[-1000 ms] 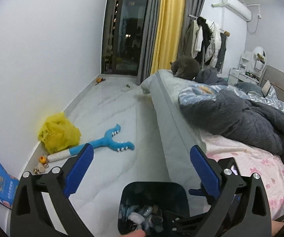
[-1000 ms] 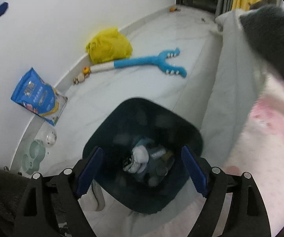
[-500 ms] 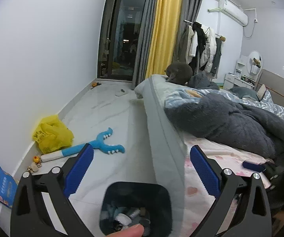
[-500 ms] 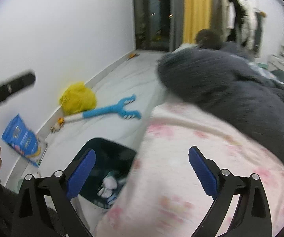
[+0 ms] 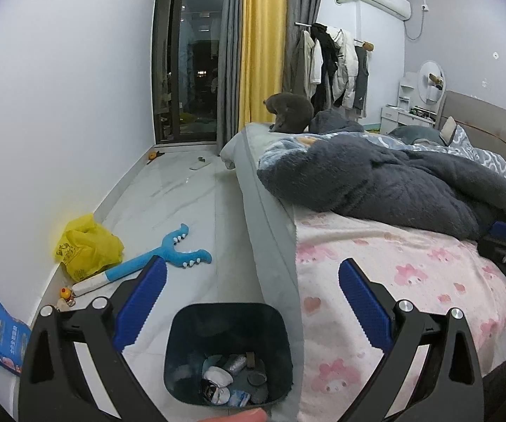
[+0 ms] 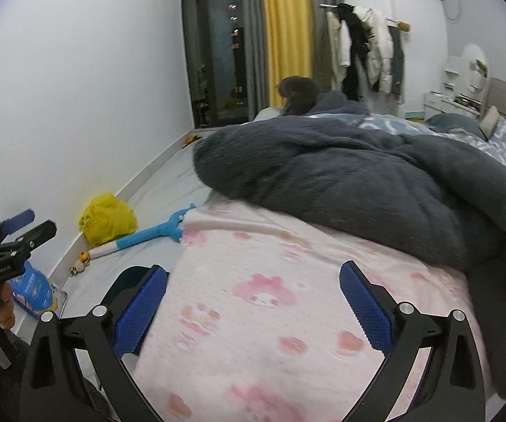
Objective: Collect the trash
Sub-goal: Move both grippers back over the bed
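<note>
Both grippers are hanging spread apart, gripping nothing; the left gripper (image 5: 251,297) is hovering above the dark trash bin (image 5: 196,320), which is standing on the floor against the bed's near-left edge with scraps inside; the right gripper (image 6: 253,304) has swung off the bin and is now facing the pink sheet (image 6: 270,302), grey blanket (image 6: 358,183) beyond.

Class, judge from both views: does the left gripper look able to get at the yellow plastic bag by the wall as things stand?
Probably yes. The left gripper is open, and bare floor lies between it and the yellow plastic bag; only the blue toy lies alongside.
</note>
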`<state>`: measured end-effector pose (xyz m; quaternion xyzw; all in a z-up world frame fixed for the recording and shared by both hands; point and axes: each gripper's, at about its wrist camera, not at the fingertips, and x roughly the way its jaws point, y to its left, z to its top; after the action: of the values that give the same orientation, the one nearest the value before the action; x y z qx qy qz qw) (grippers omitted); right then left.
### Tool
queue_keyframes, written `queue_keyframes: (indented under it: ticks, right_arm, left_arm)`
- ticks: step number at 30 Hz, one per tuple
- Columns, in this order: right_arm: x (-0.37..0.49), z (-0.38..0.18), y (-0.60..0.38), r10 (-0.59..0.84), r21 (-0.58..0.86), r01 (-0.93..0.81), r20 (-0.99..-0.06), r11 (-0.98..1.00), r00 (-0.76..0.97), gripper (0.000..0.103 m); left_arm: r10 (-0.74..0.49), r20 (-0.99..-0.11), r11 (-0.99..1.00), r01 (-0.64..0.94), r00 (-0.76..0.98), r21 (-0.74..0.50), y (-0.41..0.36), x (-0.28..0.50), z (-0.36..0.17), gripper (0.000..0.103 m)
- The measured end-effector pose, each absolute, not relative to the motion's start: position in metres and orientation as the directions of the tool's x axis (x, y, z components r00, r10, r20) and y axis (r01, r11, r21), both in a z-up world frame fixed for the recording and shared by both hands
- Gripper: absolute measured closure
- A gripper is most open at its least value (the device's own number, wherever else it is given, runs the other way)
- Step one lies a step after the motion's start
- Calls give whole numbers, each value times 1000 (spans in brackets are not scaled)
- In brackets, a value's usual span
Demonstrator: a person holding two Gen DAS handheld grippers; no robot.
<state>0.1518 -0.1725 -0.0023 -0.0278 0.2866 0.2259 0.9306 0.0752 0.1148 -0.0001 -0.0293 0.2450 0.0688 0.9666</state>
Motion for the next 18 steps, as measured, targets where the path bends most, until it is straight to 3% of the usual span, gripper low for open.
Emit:
queue_keyframes:
  ticks: [8, 18]
  right_arm:
    - [116, -4, -231, 356, 90, -366, -533, 926, 768, 3]
    - [76, -13, -257, 422, 171, -391, -490, 904, 762, 3]
  left_arm:
    - [111, -493, 990, -139, 863, -21, 83, 45, -3, 3]
    - [116, -531, 992, -127, 840, 16, 56, 16, -15, 3]
